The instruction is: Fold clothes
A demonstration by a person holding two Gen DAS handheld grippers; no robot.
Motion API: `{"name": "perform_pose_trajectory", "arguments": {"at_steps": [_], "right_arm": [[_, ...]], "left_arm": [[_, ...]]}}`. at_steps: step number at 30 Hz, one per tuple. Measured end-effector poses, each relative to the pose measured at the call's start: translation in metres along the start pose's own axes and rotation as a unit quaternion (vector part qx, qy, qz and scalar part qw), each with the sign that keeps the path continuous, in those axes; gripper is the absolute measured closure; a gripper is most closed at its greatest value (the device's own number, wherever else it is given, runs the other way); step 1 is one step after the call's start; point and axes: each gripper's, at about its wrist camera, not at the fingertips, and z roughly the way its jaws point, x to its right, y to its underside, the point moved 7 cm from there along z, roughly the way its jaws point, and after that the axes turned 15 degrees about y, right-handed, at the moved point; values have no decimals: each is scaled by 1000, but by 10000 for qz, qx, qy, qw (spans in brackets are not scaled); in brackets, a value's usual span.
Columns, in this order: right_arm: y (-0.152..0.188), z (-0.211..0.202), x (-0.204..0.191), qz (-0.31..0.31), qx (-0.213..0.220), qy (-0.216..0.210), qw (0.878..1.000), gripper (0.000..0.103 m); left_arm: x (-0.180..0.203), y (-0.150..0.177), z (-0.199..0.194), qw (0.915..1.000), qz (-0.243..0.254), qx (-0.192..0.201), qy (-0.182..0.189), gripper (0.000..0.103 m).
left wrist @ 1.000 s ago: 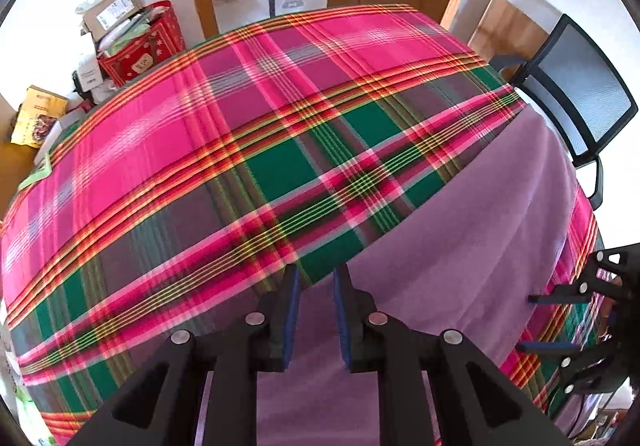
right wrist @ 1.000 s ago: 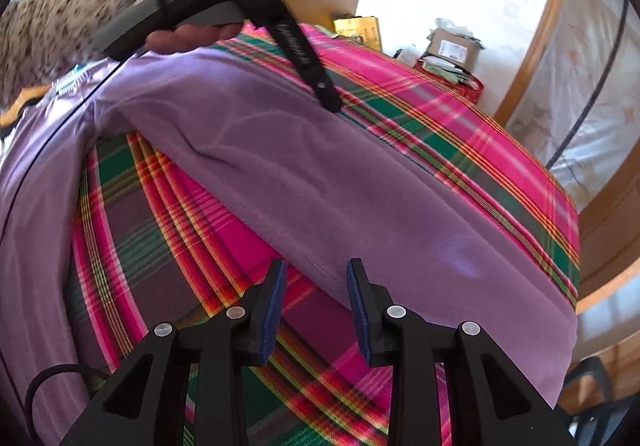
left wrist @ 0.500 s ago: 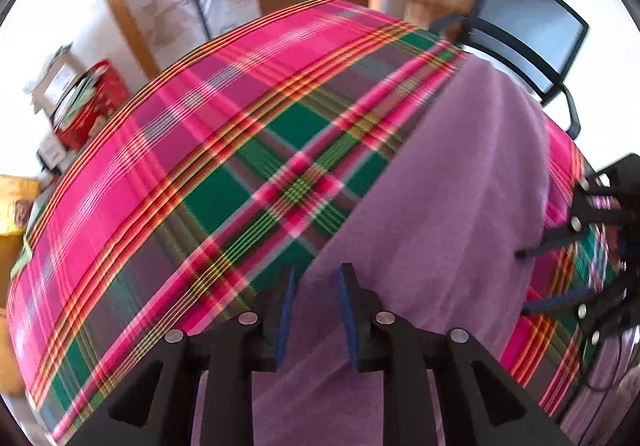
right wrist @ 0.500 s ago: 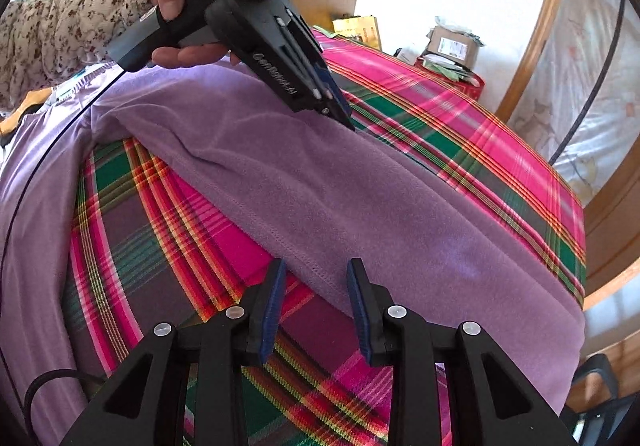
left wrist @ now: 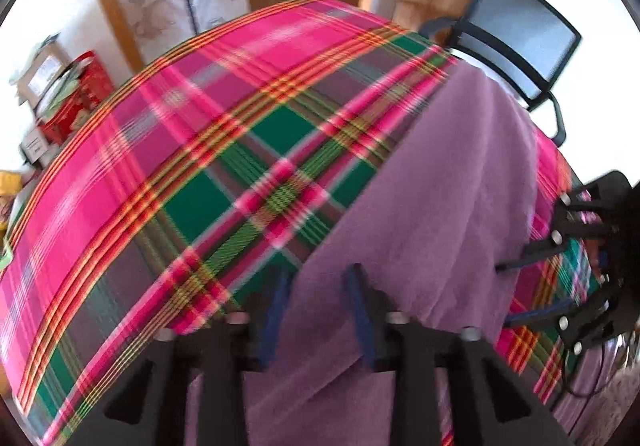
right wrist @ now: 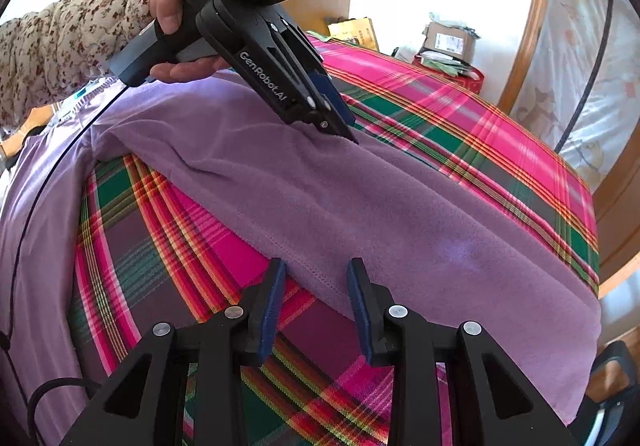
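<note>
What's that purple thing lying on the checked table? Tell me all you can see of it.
The purple garment is soft, fleece-like cloth, plain lilac, with a stitched hem along one edge. It lies in a long, gently wrinkled band across the plaid tablecloth. The left gripper, whose jaws have just been closing, pinches the cloth near its far edge. The open right gripper straddles the hem without pressing on it.

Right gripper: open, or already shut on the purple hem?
Open. The right gripper stands with jaws apart, straddling the stitched hem of the purple garment; neither pad presses it.
</note>
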Motion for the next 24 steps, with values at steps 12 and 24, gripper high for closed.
{"name": "perform_pose_trajectory", "arguments": {"at_steps": [12,24], "right_arm": [[4,-6,-10,-66,-75,-14,9999,101],[16,-22,-20,-10,-137,-193,9997,103]], "left_arm": [[-15,-6,-3,9991,-318,259,-89,100],[-25,-12,-3,9967,-692,420,-35,99]]}}
